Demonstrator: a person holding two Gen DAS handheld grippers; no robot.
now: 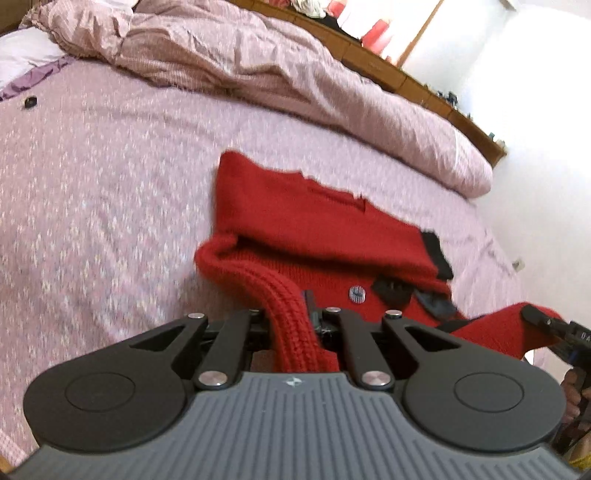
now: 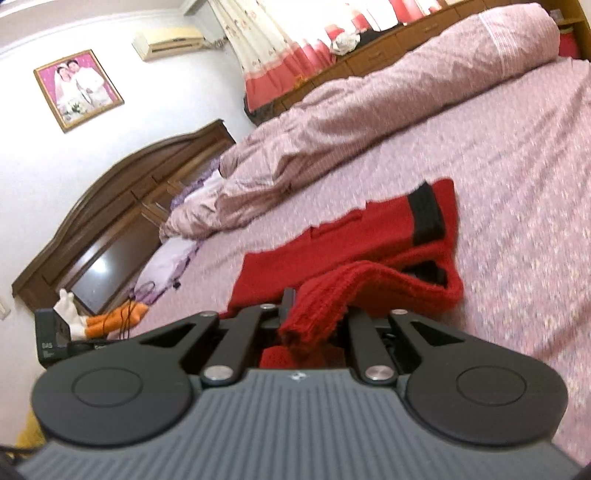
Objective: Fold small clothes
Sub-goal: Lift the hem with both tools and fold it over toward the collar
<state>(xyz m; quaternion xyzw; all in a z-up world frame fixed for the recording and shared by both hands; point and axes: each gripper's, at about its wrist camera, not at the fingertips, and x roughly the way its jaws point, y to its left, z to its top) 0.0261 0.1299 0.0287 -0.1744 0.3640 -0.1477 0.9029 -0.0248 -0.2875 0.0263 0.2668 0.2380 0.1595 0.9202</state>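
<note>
Red knit sweater [image 1: 325,229] lies on bed [image 1: 110,192]. Left gripper [image 1: 293,325] jaws clamped on its ribbed edge. Right gripper [image 2: 314,317] jaws clamped on another fold.

We see a bed [image 2: 498,155] with a rumpled quilt [image 2: 369,110] and a dark headboard [image 2: 110,192]. White walls [image 2: 110,29] carry a framed photo [image 2: 77,88]; bright curtains [image 2: 280,48] hang beyond.

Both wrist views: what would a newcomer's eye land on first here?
The red sweater stands out, spread on the pink bed with black trim at one edge. Each tool grips a ribbed red piece of it: the left tool and the right tool both shut on knit. Behind lies a rumpled quilt, and a framed photo hangs on the wall.
</note>
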